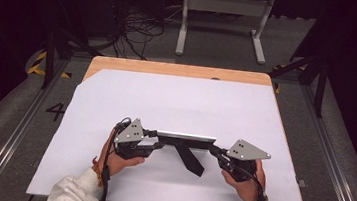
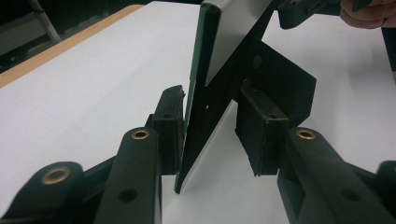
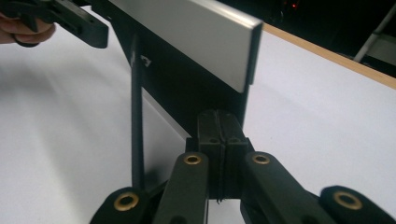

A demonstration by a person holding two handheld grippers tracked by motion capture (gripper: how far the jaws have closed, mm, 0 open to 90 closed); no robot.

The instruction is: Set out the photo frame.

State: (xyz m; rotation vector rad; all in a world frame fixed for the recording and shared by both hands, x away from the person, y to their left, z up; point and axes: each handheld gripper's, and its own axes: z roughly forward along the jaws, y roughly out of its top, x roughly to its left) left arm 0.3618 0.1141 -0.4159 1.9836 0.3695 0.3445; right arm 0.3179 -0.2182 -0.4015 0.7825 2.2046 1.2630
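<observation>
Black-backed and silver-faced, a picture frame (image 1: pixel 186 140) stands upright on the white sheet (image 1: pixel 176 105) covering the desk (image 1: pixel 179 70), between the two tongs, its easel leg (image 1: pixel 191 160) splayed toward the person. Left tongs (image 2: pixel 219 126): partly open, pads straddling the frame's near end, neither clearly pressing. Right tongs (image 3: pixel 218 140): pads fully together, seemingly pinching the frame's lower corner, though contact is hard to confirm. By judgement, the frame is already propped; what remains is securing both ends to move or settle it.
</observation>
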